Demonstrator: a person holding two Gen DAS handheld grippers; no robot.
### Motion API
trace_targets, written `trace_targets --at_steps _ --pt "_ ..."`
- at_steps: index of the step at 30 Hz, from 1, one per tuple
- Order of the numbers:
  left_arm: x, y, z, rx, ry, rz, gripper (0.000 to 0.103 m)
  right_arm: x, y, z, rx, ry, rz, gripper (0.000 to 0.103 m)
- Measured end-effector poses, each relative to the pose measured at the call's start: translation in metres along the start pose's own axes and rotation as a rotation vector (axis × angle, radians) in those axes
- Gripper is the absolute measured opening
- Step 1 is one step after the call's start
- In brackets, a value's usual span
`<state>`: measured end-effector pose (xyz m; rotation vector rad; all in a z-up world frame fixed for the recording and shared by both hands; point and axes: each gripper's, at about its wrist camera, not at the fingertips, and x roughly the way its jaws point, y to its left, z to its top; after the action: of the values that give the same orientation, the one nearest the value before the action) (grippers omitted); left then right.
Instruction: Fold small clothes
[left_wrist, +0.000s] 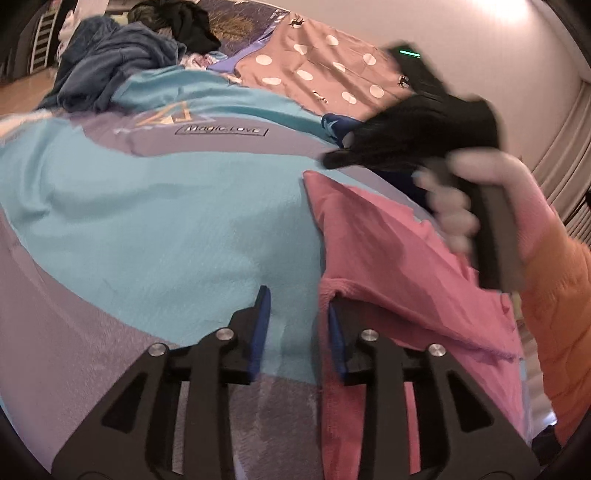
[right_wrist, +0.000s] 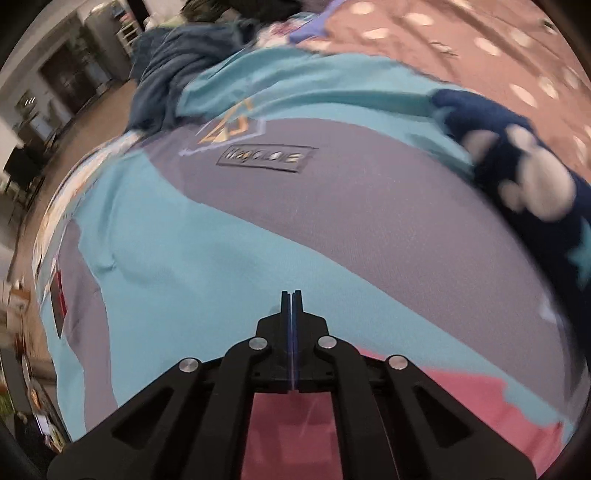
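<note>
A pink garment (left_wrist: 399, 266) lies on the teal and grey bedspread (left_wrist: 166, 221). My left gripper (left_wrist: 299, 306) is open at the garment's left edge, its right finger (left_wrist: 338, 332) against the pink cloth and its left finger over the bedspread. The right gripper (left_wrist: 369, 147), held in a bare hand, is blurred above the garment's far corner. In the right wrist view my right gripper (right_wrist: 291, 295) is shut with nothing between its fingers, above the bedspread (right_wrist: 221, 258). The pink garment (right_wrist: 291, 424) shows under its body.
A navy cloth with white cartoon heads (right_wrist: 524, 173) lies right of the gripper. A blue heap of clothes (left_wrist: 110, 62) and dark clothes (left_wrist: 184, 22) sit at the far end. A pink dotted sheet (left_wrist: 325, 70) lies beyond. An orange sleeve (left_wrist: 561, 314) is at the right.
</note>
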<state>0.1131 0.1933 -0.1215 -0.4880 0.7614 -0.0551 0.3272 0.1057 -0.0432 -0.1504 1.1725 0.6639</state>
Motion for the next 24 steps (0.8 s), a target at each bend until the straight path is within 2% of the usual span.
trace_targets --at_steps 3,5,7,10,11,14,18,20,22,24 --pt "-0.004 0.002 0.000 0.003 -0.013 -0.020 0.030 -0.058 -0.030 -0.044 0.031 -0.078 0.004 0.011" --pt "-0.008 0.001 -0.002 0.009 -0.018 -0.028 0.030 -0.102 -0.061 -0.088 0.085 -0.111 -0.003 0.024" --pt "-0.012 -0.001 -0.001 0.021 -0.020 -0.027 0.029 -0.148 -0.102 -0.147 0.179 -0.153 -0.046 0.030" --pt "-0.023 -0.013 0.001 0.076 -0.049 -0.005 0.026 -0.192 -0.155 -0.222 0.349 -0.186 -0.083 0.032" --pt "-0.031 -0.023 0.001 0.120 -0.074 0.014 0.023 -0.207 -0.177 -0.257 0.446 -0.197 -0.092 0.032" --pt "-0.048 -0.050 0.003 0.214 -0.101 -0.009 0.023 -0.226 -0.213 -0.327 0.622 -0.227 -0.056 0.032" --pt "-0.051 -0.115 -0.001 0.397 -0.032 -0.110 0.024 -0.216 -0.216 -0.359 0.647 -0.237 0.034 0.033" --pt "-0.041 -0.141 -0.006 0.468 0.008 -0.131 0.026 -0.206 -0.209 -0.354 0.611 -0.236 0.074 0.044" --pt "-0.024 -0.173 -0.016 0.530 0.080 -0.180 0.031 -0.197 -0.210 -0.348 0.592 -0.230 0.077 0.052" --pt "-0.006 -0.201 -0.032 0.573 0.151 -0.237 0.035 -0.181 -0.219 -0.340 0.615 -0.217 0.073 0.052"
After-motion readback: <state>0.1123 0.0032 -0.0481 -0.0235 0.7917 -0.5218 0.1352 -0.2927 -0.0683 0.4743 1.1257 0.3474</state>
